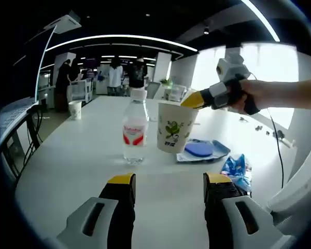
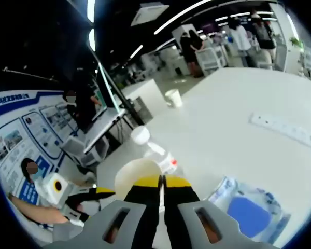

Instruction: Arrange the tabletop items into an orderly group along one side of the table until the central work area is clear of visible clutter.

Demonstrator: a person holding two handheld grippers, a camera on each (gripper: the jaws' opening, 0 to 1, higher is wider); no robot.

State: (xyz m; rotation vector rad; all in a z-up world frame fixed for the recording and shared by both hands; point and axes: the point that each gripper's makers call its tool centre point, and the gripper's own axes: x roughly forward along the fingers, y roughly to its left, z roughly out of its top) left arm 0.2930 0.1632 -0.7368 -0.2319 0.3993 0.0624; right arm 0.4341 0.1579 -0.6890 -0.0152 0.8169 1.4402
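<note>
A white paper cup [image 1: 175,127] with a green print is pinched at its rim by my right gripper [image 1: 193,99], which comes in from the right in a person's hand. From above, the right gripper [image 2: 161,181] is shut on the cup's rim [image 2: 129,174]. A clear water bottle [image 1: 135,129] with a red label stands just left of the cup. My left gripper [image 1: 169,180] is open over bare table, nearer than both, and holds nothing. It also appears at the lower left as the left gripper [image 2: 93,197].
A blue disc on a clear plastic bag [image 1: 199,149] lies right of the cup, with a blue packet [image 1: 237,168] nearer the edge. A small paper cup [image 1: 75,109] stands far left. A white power strip [image 2: 285,129] lies on the table [image 1: 83,166]. People stand beyond.
</note>
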